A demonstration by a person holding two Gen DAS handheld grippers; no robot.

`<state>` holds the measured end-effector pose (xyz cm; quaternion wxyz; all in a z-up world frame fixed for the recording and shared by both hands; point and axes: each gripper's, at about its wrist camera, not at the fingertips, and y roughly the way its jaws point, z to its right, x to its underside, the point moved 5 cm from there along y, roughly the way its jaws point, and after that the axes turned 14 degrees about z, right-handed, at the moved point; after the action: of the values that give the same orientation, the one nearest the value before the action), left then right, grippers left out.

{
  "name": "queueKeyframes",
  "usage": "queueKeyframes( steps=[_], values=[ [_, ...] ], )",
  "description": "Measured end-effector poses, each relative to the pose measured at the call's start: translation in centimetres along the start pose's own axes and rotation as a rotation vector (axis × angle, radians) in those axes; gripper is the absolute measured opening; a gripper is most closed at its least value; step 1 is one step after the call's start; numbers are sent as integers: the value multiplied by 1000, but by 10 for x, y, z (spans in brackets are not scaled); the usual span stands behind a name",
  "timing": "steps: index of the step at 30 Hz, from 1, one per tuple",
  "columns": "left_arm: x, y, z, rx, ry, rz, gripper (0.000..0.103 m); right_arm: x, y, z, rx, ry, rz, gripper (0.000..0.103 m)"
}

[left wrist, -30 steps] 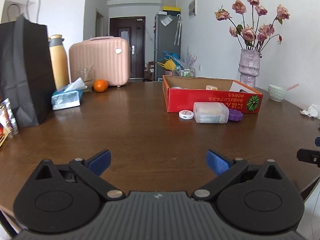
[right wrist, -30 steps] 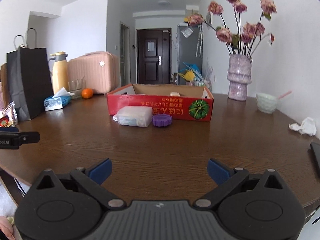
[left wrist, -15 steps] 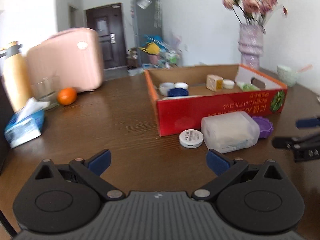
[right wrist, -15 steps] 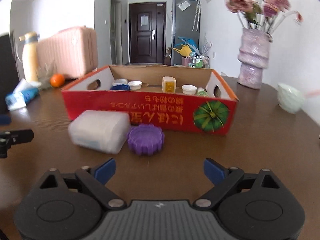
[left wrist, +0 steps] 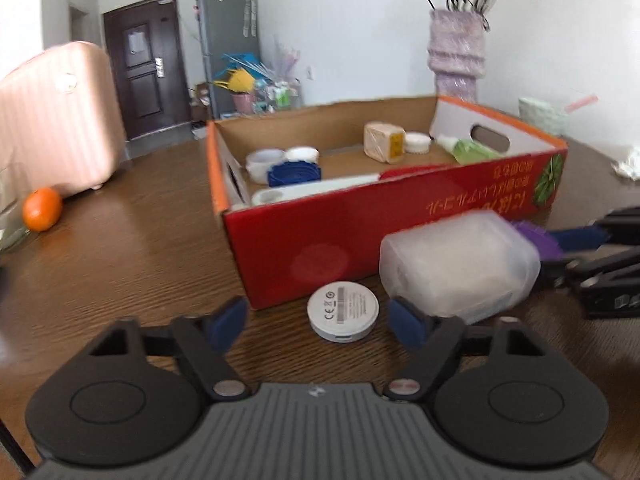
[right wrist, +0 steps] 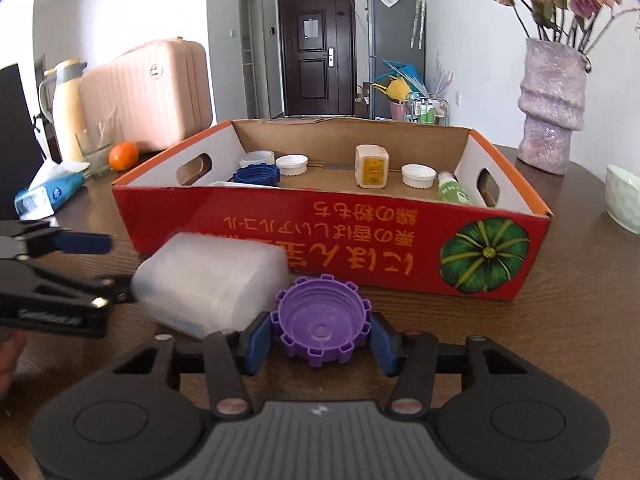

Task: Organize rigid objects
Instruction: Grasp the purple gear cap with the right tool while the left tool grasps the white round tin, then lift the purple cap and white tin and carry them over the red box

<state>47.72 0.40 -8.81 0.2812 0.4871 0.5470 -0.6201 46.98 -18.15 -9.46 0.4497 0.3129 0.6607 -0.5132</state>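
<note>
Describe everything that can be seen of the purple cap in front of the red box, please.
The purple cap looks like hard plastic: round, with square teeth around its rim and ridges inside. It lies with its open side up on the brown table, close in front of the red box, beside a cloudy plastic container. It sits between the closing jaws of the right gripper; the blue pads look at or almost at its sides.
</note>
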Motion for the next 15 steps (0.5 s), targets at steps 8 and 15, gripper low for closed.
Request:
queueKeyframes(
  steps=[8,15],
  values=[
    [-2,2,4,42,-37,2,40,1,-36,18,20,63,39,51],
    [6,-69,8,-30,-108,46,40,-1,-84,16,40,46,64,51]
  ],
)
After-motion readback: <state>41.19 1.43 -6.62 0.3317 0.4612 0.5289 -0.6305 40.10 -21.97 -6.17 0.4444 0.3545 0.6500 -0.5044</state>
